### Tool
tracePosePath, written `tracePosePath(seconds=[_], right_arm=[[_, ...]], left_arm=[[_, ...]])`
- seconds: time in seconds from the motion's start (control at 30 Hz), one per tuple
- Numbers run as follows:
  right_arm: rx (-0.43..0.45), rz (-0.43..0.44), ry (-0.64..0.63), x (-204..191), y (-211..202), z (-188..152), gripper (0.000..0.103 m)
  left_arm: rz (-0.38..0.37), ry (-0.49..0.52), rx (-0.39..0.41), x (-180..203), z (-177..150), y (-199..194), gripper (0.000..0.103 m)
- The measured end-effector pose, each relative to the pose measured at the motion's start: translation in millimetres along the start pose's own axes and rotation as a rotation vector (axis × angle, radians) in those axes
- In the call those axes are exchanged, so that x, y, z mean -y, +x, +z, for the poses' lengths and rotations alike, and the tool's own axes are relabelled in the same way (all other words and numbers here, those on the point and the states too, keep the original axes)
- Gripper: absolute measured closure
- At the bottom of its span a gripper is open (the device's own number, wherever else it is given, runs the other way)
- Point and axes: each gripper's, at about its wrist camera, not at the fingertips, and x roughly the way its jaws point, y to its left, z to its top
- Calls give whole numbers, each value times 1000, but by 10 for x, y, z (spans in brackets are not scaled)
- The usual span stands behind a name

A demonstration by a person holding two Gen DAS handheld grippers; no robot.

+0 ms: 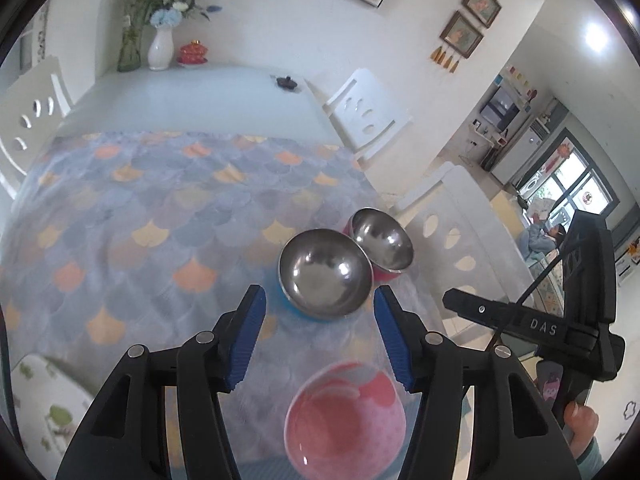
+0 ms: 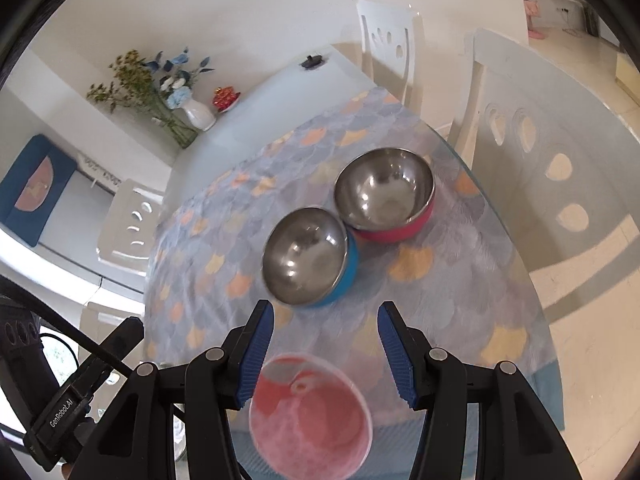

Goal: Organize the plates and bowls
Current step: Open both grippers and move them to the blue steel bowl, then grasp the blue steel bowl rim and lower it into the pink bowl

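Touching steel bowls: blue bowl [image 2: 306, 256], red bowl [image 2: 386, 196]

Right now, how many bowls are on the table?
3. A blue-sided steel bowl sits mid-table, a pink-sided steel bowl touches it on the far side, and a pink bowl lies nearest, below the open grippers. No others show, though the grippers block part of the near edge.

blue bowl [image 2: 316, 264], red bowl [image 2: 386, 198], pink bowl [image 2: 310, 412], scale-patterned orange-grey tablecloth [image 2: 440, 280].
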Motion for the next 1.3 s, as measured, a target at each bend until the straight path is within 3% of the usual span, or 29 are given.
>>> tracePosePath(seconds=[0.3,0.53,0.6,0.9,1.03,1.3], right_arm=[[-128,8,17,134,736,250,51],[-198,-8,26,237,1202,302,54],[-210,-7,23,245,1278,307,56],[-233,5,-14,200,1512,320,73],[-216,-17,-34,177,1550,313,79],[-209,-21,-44,138,1493,274,82]], left_arm=[[-17,-107,-171,-291,167,964,51],[8,-104,-256,-399,67,1402,56],[7,-109,-274,-431,49,1487,62],[-10,-110,-332,-480,8,1721,85],[-7,-100,-329,-490,-2,1736,86],[1,-59,-297,-432,13,1605,86]])
